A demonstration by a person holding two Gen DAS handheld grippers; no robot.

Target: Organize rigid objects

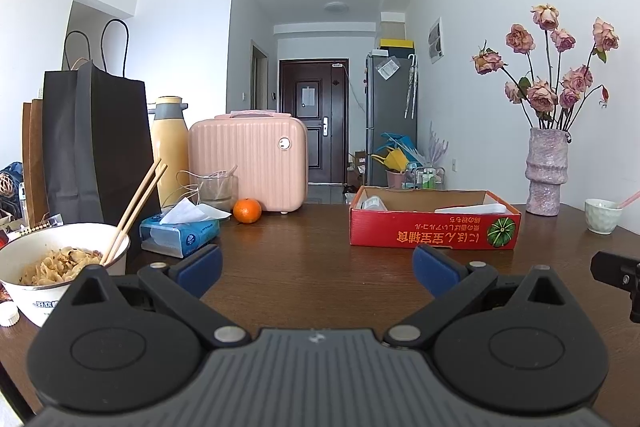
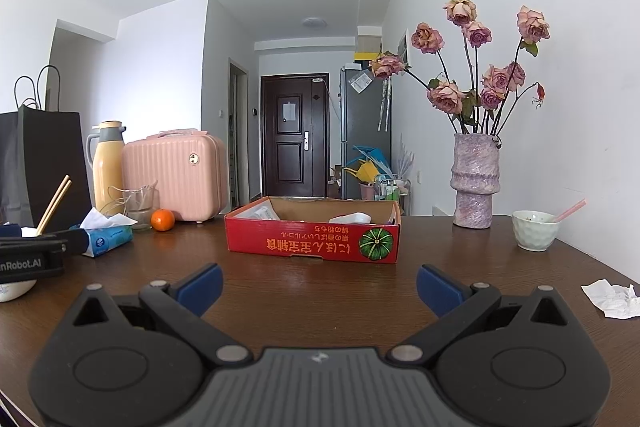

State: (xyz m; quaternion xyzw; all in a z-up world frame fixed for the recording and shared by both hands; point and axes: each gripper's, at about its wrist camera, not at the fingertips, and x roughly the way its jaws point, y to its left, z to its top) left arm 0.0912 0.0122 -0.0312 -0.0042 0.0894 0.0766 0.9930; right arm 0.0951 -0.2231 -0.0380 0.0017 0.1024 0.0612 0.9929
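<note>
Left hand-held gripper [image 1: 316, 269]: 2 blue-padded fingers [image 1: 200, 265] spread wide, nothing between them, held low over the desk [image 1: 312, 227], level. Right hand-held gripper [image 2: 320, 289]: same pose, fingers [image 2: 438, 285] wide apart, empty, beside the left one.

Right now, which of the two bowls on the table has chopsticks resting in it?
The large white bowl of noodles at the table's left edge; the small white ribbed bowl near the vase holds a pink spoon instead.
</note>
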